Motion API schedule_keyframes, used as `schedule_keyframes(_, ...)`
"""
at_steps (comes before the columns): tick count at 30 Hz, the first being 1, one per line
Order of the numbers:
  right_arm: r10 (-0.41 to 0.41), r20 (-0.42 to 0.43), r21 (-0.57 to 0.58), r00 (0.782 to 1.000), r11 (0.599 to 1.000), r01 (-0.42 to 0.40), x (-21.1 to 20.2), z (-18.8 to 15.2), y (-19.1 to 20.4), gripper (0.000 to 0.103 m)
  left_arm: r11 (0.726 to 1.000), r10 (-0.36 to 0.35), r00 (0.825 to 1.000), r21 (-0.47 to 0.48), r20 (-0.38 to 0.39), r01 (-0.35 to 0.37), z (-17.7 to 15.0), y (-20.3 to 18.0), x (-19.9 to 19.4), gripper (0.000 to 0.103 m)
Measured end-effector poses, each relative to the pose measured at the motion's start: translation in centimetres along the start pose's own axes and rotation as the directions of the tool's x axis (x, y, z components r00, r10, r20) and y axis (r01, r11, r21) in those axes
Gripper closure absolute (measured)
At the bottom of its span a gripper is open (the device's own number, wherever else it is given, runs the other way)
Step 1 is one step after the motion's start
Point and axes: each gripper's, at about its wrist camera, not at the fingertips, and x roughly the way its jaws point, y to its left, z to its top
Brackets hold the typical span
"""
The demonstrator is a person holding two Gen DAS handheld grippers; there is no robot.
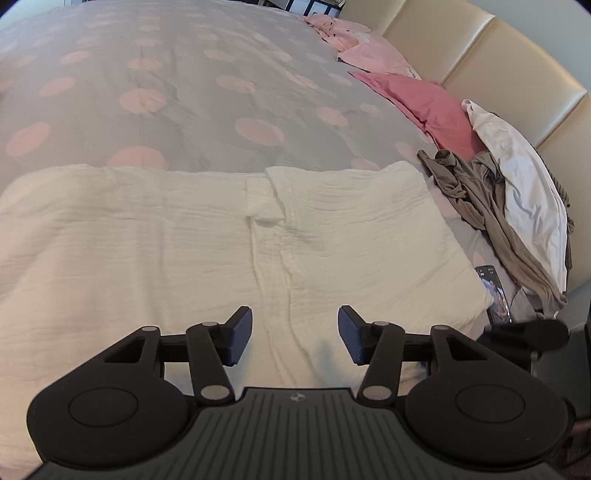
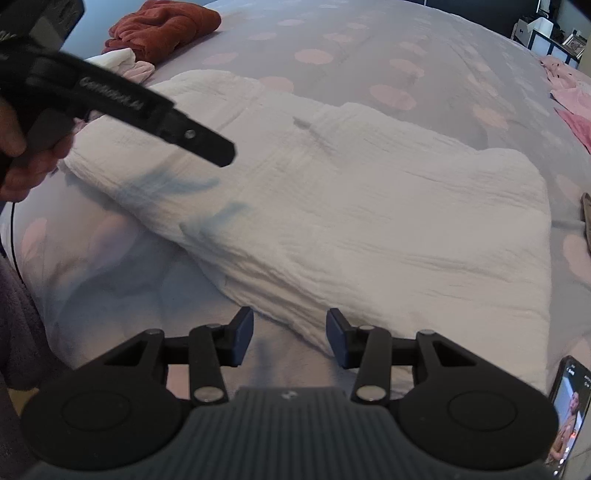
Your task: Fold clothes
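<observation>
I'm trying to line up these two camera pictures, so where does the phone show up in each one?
Left wrist view: the phone lies at the right edge, beside the white garment's right side, below the brown clothes.
Right wrist view: the phone sits in the bottom right corner, its screen lit.
Shared landmark: the white garment, spread on the dotted bedspread.

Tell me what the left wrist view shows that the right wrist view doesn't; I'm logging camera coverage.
Only the left wrist view: the headboard, a grey garment and a white garment.
Only the right wrist view: a rust-red garment and a hand holding the left hand-held gripper.
Both: the cream garment, dotted bedspread, phone and pink pillows.
</observation>
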Motion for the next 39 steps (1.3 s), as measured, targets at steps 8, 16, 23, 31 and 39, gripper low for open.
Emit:
schedule_keyframes(8,-0.049,-0.012,-0.02,0.999,0.999,0.049,0.2,0.4,-1.6,0.056,0.998,0.058,0.996,0.018,-0.07,-0.057,1.2,-1.1,3.5,0.053)
schedule_keyframes(16,-0.044,-0.056,-0.006,0.997,0.999,0.043,1.4,1.1,-3.2,0.048,0.993,0.118,0.984,0.024,-0.137,-0.115,1.4,-1.4,6.1,0.055)
schedule_keyframes(23,-0.033,-0.058,-0.014,0.998,0.999,0.032,1.5,1.3,-3.2,0.044,0.991,0.133,0.984,0.047,-0.115,-0.128,2.2,-2.1,6.7,0.081)
schedule_keyframes(31,-0.026,-0.062,-0.019,0.998,1.0,0.024,1.5,1.6,-2.9,0.042,0.988,0.138,0.987,0.078,-0.076,-0.132,2.4,-3.2,6.3,0.099)
schedule_keyframes(39,-0.009,-0.042,-0.041,0.999,0.999,0.007,0.3,1.0,-2.1,0.041,0.995,0.089,0.996,0.037,0.022,-0.09,4.1,-3.5,1.9,0.099)
